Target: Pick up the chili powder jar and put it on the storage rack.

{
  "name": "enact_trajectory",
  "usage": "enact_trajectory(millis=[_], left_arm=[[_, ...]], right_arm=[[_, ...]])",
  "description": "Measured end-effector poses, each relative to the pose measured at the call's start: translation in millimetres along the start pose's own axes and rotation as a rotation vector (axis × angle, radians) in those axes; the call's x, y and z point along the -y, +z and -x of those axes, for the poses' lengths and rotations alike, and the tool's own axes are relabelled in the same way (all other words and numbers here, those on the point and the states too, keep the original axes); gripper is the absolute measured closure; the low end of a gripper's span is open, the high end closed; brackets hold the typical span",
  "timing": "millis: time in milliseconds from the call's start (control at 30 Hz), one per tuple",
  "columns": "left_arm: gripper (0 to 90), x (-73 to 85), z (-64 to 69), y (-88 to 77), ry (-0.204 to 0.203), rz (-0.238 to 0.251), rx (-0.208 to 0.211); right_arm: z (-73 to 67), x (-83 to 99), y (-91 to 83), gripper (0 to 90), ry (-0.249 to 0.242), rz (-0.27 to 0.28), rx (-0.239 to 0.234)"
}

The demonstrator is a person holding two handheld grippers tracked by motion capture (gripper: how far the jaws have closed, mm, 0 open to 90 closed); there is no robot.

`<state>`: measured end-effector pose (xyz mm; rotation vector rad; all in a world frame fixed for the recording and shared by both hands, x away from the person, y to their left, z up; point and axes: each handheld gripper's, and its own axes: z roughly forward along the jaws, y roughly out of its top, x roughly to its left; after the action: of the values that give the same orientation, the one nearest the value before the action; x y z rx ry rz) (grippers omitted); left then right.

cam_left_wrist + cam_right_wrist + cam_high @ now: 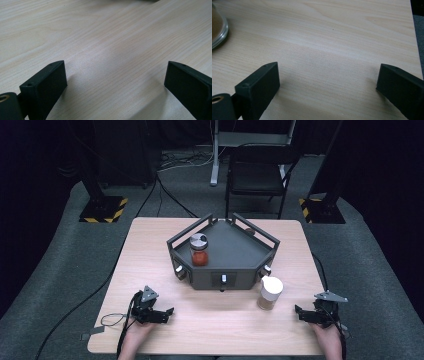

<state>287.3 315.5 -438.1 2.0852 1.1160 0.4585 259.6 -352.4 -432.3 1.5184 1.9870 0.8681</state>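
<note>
Both hand-held grippers, left [167,312] and right [299,311], gape empty over the pale woodgrain table [150,250] near a white-lidded glass jar [270,293].

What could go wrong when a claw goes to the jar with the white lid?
1. The white-lid jar stands tall close to the grey tray; a sideways bump by the open right claw may tip it against the tray wall.
2. The jar is glass; a loose grip could let it slip.

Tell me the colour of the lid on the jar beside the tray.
White lid, best in the high view.
</note>
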Motion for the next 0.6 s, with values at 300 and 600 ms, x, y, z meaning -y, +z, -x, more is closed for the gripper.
enact_trajectory(millis=[300, 600], left_arm=[[3.4, -1.5, 3.3, 0.8, 0.014, -0.008, -0.012], [3.4, -1.5, 3.4, 0.8, 0.014, -0.008, -0.012]], right_arm=[[0.0, -0.1, -0.1, 3.5, -0.002, 0.000, 0.001], [0.0, -0.1, -0.1, 3.5, -0.002, -0.001, 0.001]])
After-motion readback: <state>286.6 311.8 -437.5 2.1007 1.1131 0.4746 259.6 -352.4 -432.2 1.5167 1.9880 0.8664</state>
